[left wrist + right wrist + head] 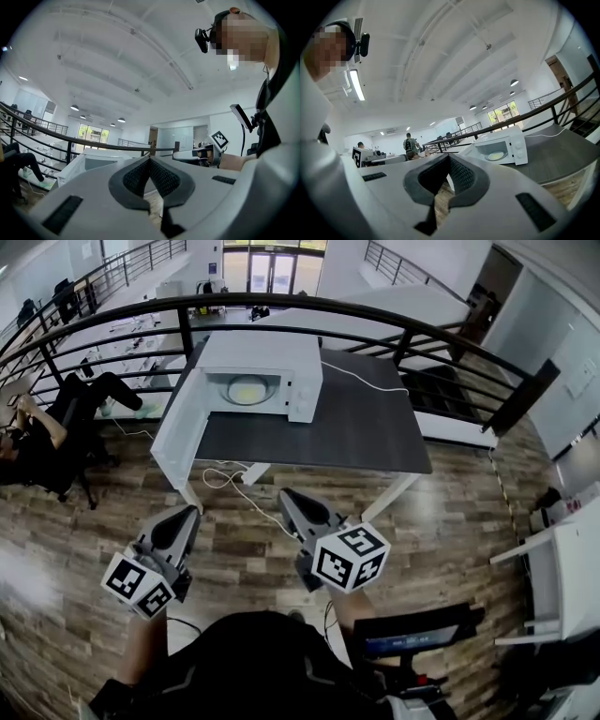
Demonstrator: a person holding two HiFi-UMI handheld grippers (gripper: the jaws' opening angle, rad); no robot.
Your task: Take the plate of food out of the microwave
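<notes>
A white microwave (258, 371) stands on a dark table (366, 427) with its door (178, 432) swung open to the left. Inside it lies a pale plate of food (247, 390), which also shows in the right gripper view as the plate (496, 155) inside the microwave (506, 146). Both grippers hover over the wooden floor, short of the table's near edge. My left gripper (187, 514) is shut and empty, its tips (150, 159) meeting. My right gripper (286, 495) is likewise shut with nothing held, jaws together (449, 157). The left gripper view shows the microwave (96, 161) beyond the jaws.
A black railing (394, 320) curves behind the table. A white cable (234, 486) hangs from the table's front to the floor. A person sits in a chair (56, 427) at the left. White furniture (562, 568) stands at the right.
</notes>
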